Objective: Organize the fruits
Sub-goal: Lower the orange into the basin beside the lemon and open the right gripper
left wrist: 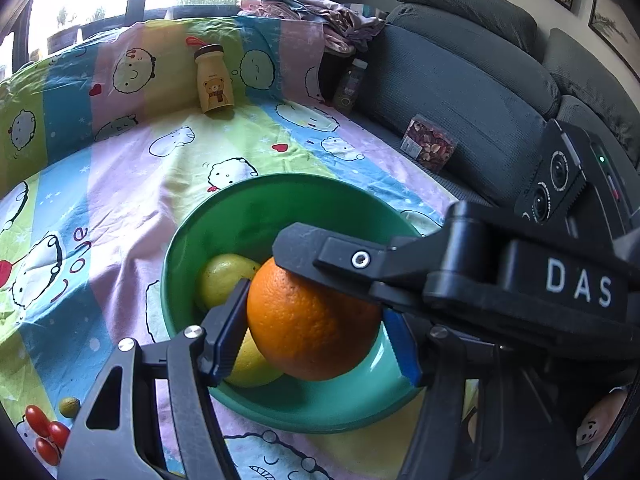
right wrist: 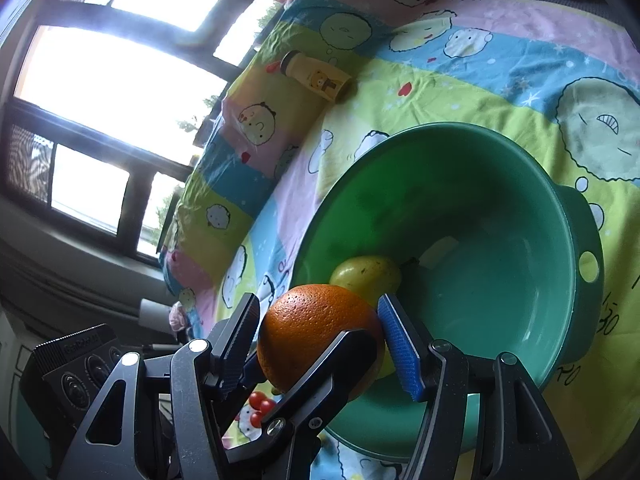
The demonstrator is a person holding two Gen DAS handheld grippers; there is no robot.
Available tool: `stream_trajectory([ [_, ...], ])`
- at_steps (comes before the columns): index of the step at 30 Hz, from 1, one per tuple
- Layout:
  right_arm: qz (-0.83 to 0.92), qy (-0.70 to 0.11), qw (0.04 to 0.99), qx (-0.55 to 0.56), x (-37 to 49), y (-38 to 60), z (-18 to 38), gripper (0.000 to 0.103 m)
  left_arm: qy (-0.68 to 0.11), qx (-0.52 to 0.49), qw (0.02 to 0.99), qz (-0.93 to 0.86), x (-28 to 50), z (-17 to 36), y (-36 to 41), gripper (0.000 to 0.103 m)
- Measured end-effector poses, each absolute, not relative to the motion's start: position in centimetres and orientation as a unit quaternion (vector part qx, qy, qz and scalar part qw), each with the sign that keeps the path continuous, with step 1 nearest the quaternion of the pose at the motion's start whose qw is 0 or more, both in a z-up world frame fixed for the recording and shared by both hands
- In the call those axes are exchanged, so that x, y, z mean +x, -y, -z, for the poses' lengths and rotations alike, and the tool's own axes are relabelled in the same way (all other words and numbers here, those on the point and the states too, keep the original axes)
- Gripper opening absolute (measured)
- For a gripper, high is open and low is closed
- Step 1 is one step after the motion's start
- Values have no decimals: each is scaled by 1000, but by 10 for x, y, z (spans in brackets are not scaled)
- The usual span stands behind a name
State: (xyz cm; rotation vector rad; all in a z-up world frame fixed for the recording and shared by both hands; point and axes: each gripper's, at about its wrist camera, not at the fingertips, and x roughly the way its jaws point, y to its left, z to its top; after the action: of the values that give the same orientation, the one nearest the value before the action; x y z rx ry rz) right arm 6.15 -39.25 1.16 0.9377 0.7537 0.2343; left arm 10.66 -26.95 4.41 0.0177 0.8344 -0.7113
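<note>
An orange [left wrist: 312, 320] hangs over the green bowl [left wrist: 240, 208], held from two sides at once. My left gripper [left wrist: 316, 316] is shut on it, black finger on its left and blue pad [left wrist: 404, 352] on its right. My right gripper [right wrist: 318, 312] is shut on the same orange [right wrist: 312, 332], and one of its fingers [left wrist: 320, 256] crosses over the fruit's top in the left wrist view. Inside the bowl [right wrist: 520, 184] lie yellow fruits [left wrist: 224, 284], one partly hidden under the orange. A yellow fruit [right wrist: 366, 274] shows just behind the orange in the right wrist view.
Several cherry tomatoes [left wrist: 44, 432] and a small olive-coloured fruit [left wrist: 69, 406] lie on the cartoon-print sheet [left wrist: 120, 184] near the bowl. A yellow bear bottle [left wrist: 214, 80] stands at the back. A dark bottle [left wrist: 352, 84] and a snack packet [left wrist: 428, 148] rest against the grey sofa [left wrist: 460, 80].
</note>
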Motion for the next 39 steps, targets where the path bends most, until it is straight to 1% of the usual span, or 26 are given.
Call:
stream_trajectory([
  [19,-70,-334,834,433,53,405,-18,65,-397,5,839,371,110,-42,283,62],
  [31,-43,-331,847,414,52,404,-23,65,-419,-12,829,370,115,-35,285,63],
  [34,-19,-338,850,404,52,404,-22,65,-407,-9,835,370,112,-36,287,61],
  [37,-8,-342,847,407,51,410,-18,65,-403,4,839,367,109,-37,287,62],
  [39,5,-341,847,408,49,413,-17,65,-404,-6,837,368,108,-38,282,63],
])
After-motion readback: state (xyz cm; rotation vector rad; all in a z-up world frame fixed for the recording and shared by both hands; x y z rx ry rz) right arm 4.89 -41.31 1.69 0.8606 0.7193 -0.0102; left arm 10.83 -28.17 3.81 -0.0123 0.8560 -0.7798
